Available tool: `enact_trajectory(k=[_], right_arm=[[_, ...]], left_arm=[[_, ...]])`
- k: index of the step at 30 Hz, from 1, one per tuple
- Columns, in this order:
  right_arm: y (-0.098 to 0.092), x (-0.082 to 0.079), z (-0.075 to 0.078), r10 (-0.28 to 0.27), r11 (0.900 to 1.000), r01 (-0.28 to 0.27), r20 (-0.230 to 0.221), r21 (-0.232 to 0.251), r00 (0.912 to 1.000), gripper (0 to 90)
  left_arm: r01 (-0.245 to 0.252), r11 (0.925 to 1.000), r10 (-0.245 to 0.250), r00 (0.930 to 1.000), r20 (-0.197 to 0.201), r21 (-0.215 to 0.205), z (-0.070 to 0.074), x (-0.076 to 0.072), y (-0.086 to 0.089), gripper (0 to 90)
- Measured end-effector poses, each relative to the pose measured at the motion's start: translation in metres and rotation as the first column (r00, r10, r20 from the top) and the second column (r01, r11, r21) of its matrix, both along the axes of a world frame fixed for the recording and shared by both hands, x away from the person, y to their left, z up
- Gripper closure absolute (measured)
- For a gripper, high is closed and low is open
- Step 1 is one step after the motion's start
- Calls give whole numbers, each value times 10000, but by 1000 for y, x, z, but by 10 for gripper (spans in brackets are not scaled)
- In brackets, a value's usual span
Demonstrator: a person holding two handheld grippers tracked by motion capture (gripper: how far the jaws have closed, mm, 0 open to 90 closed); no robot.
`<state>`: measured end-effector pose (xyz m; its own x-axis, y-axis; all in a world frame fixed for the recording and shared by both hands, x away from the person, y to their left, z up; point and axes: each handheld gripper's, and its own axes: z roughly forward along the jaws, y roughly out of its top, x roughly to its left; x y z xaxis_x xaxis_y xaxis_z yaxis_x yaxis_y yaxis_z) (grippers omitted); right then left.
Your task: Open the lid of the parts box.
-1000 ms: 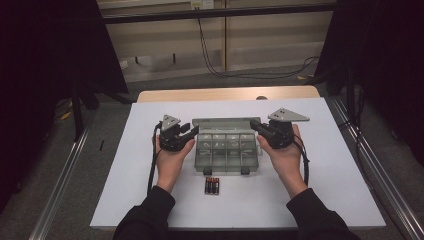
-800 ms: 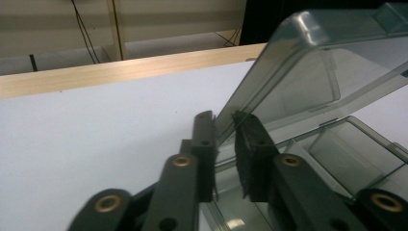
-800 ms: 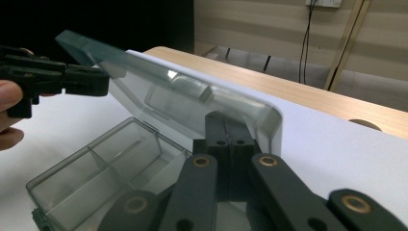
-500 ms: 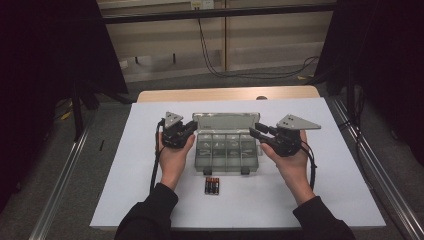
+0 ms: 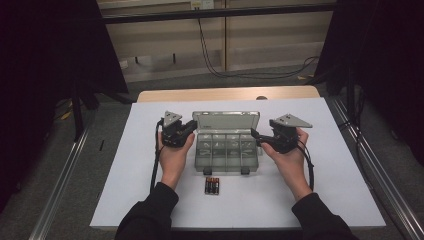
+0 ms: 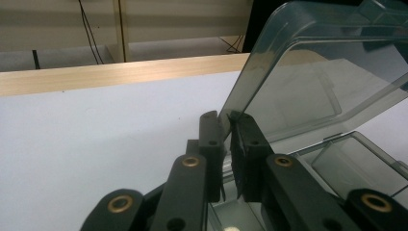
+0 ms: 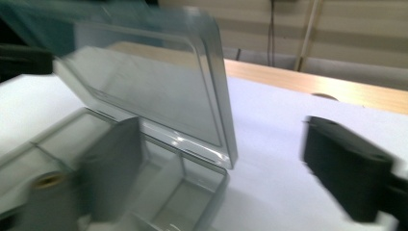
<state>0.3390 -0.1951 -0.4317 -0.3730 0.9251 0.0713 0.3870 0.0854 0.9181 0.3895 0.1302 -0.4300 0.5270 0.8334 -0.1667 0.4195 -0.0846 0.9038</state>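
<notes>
A clear plastic compartment box point(image 5: 226, 152) stands on the white table with its lid point(image 5: 226, 121) raised. My left gripper point(image 5: 191, 126) is shut on the lid's left edge. In the left gripper view the jaws point(image 6: 226, 120), which have just been closing, pinch the thin lid point(image 6: 312, 82). My right gripper point(image 5: 255, 135) is open beside the box's right end. Its jaws have just been opening, and in the right gripper view the gripper point(image 7: 219, 130) stands wide, with the lid point(image 7: 144, 82) and the box corner point(image 7: 183, 192) ahead, untouched.
Three batteries point(image 5: 212, 185) lie side by side on the white sheet point(image 5: 125, 175) just in front of the box. A wooden table edge point(image 5: 225, 94) runs behind the sheet. Metal rails point(image 5: 370, 170) flank the table.
The right gripper has let go of the lid, opened and drawn back to the right and down. The left gripper stays put on the lid's left edge, and the lid now stands more upright.
</notes>
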Motion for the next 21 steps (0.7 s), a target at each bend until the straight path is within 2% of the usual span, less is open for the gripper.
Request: enact_trajectory(k=[1, 2, 4, 5, 6, 9, 12, 17, 20, 21], right_arm=[[0, 0, 0, 0, 10000, 0, 0, 0, 10000, 318], [1, 3, -3, -272, 9996, 272, 30, -69, 9996, 468], [1, 4, -4, -258, 9997, 258, 87, 22, 9996, 499], [3, 6, -5, -434, 9991, 434, 110, 6, 9990, 588], [3, 6, -5, -434, 9991, 434, 110, 6, 9990, 588], [5, 9, -6, -481, 9984, 481, 1, 286, 9988, 682], [5, 12, -6, -682, 9968, 682, -22, 423, 9977, 738], [8, 14, -4, -768, 9958, 756, 228, 513, 9968, 767], [11, 17, -3, -893, 9944, 877, 239, 591, 9957, 846], [9, 19, -3, -1037, 9910, 1024, 102, 865, 9946, 861]], left_arm=[[12, 10000, -12, 10000, 12, 15, 0, 0, 0, 838], [19, 10000, -19, 10000, 20, -6, 0, 1, 0, 839], [21, 10000, -21, 10000, 21, 7, 0, 1, 0, 839], [16, 10000, -16, 10000, 18, 6, 0, 1, 0, 840], [6, 10000, -6, 10000, 16, -11, 0, 1, 0, 840], [12, 10000, -12, 10000, -26, -67, 0, 3, 1, 840], [-43, 9999, 43, 10000, -40, -107, 0, 3, 0, 841], [-21, 9998, 20, 10000, -36, -173, -1, 5, 0, 843], [-80, 9998, 79, 10000, -32, -195, -1, 6, 0, 843], [-51, 9998, 50, 10000, -30, -189, -1, 7, 0, 843]])
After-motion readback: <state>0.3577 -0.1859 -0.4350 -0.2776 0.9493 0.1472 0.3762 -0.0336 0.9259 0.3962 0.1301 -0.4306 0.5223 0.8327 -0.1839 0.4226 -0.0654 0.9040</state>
